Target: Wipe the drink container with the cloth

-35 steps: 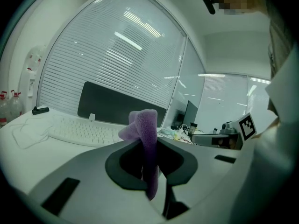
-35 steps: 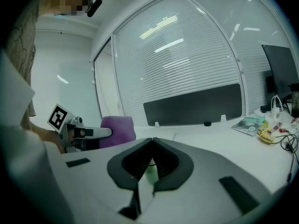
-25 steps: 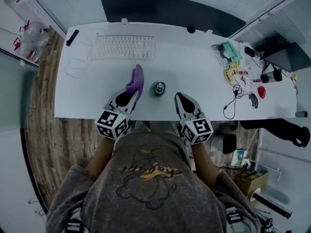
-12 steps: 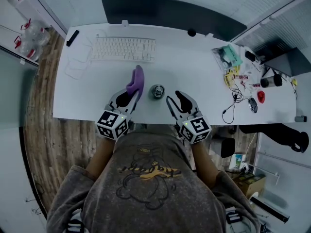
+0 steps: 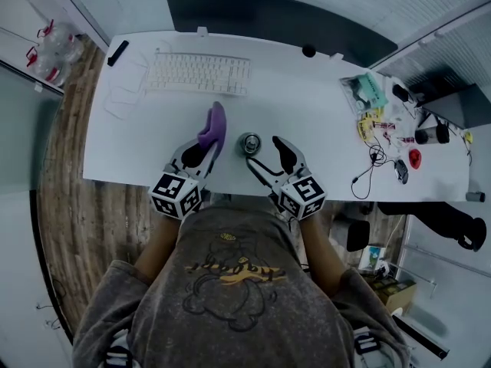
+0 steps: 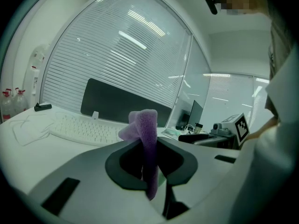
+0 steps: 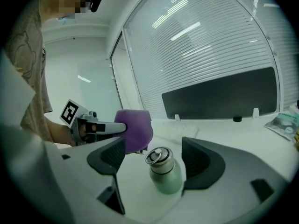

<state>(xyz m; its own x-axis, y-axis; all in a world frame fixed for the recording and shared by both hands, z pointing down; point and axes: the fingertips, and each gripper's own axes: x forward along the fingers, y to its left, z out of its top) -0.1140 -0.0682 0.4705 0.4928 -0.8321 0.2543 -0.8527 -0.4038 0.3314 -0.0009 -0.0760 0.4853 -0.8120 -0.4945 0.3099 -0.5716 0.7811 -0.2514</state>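
Note:
A small green metal bottle with a ring lid stands upright on the white desk; from above the bottle sits near the front edge. My right gripper is just right of it, jaws opening wide, the bottle partly between them, pads apart from it. My left gripper is shut on a purple cloth, which sticks up out of the jaws left of the bottle. The cloth hangs pinched between the left jaws, and the same cloth shows behind the bottle.
A white keyboard lies at the back left, with a cable loop beside it. Packets, cables and small items crowd the right end. A dark screen panel runs along the far edge.
My right gripper's jaws have spread from shut to wide, and it has moved left toward the bottle. The left gripper and cloth have stayed put.

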